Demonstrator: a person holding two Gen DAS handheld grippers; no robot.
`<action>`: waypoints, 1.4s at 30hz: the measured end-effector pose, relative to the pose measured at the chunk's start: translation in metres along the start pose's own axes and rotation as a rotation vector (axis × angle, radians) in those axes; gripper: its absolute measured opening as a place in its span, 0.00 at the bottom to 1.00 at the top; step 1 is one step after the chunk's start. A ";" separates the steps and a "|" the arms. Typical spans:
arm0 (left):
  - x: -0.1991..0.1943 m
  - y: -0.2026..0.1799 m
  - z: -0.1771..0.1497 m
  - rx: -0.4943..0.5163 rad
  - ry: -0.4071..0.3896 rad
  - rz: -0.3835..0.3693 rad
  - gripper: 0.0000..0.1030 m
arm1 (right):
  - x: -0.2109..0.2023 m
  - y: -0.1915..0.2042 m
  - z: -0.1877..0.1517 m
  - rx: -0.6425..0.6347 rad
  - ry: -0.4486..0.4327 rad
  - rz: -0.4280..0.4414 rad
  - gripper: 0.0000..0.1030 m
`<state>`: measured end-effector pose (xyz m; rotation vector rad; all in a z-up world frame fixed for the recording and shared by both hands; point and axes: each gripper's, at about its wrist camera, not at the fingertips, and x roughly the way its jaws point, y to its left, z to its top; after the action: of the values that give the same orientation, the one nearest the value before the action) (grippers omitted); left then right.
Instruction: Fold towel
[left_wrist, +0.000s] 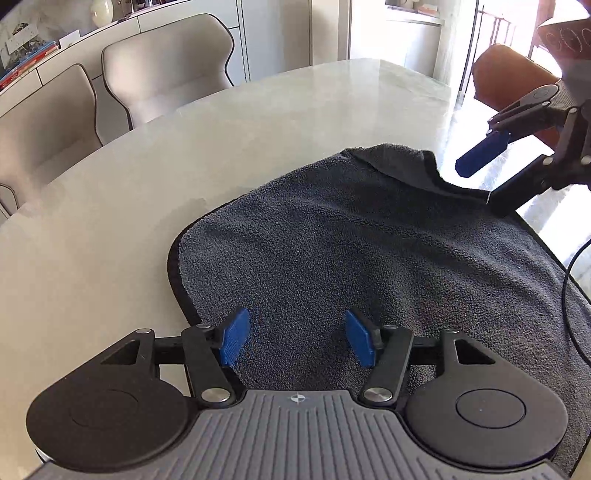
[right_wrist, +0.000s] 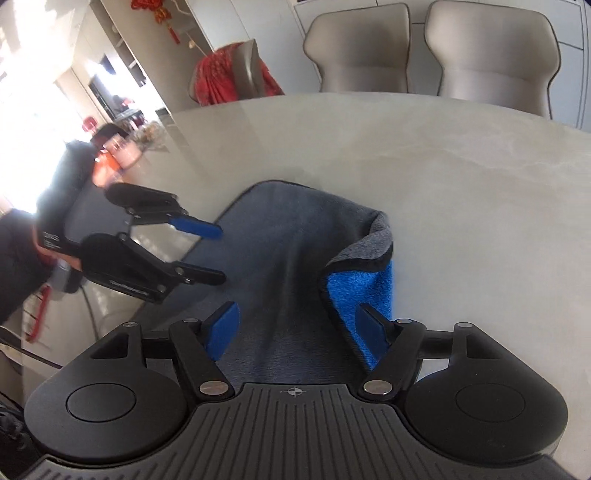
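grey towel (left_wrist: 369, 251) flat, corner upturned, blue underside

My left gripper (left_wrist: 297, 338) and right gripper (right_wrist: 297, 334) are black, with blue ribbed pads, silver pivot screws and grey ridged bodies. Each body bears a small crosshair mark.

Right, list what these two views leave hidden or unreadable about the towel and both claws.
- Towel: its near edge is hidden in the left wrist view by the left claw body.
- The towel's right side runs out of that frame.
- Blue underside: shown only at the turned-up corner in the right wrist view; the rest lies face down.
- Right claw: whether its fingers touch the towel, neither view settles.
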<state>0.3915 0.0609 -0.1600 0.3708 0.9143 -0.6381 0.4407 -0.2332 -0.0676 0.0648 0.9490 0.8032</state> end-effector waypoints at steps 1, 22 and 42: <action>0.000 0.000 0.000 -0.002 0.000 -0.001 0.63 | 0.000 -0.003 0.002 0.020 -0.007 -0.008 0.73; 0.003 0.005 -0.005 -0.032 -0.011 -0.005 0.66 | 0.033 -0.069 -0.002 0.541 -0.221 0.028 0.11; 0.005 0.007 -0.006 -0.030 -0.013 -0.008 0.68 | 0.039 0.060 -0.025 -0.445 0.194 -0.082 0.17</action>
<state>0.3948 0.0683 -0.1677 0.3360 0.9120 -0.6333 0.3999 -0.1724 -0.0866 -0.4427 0.9282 0.9390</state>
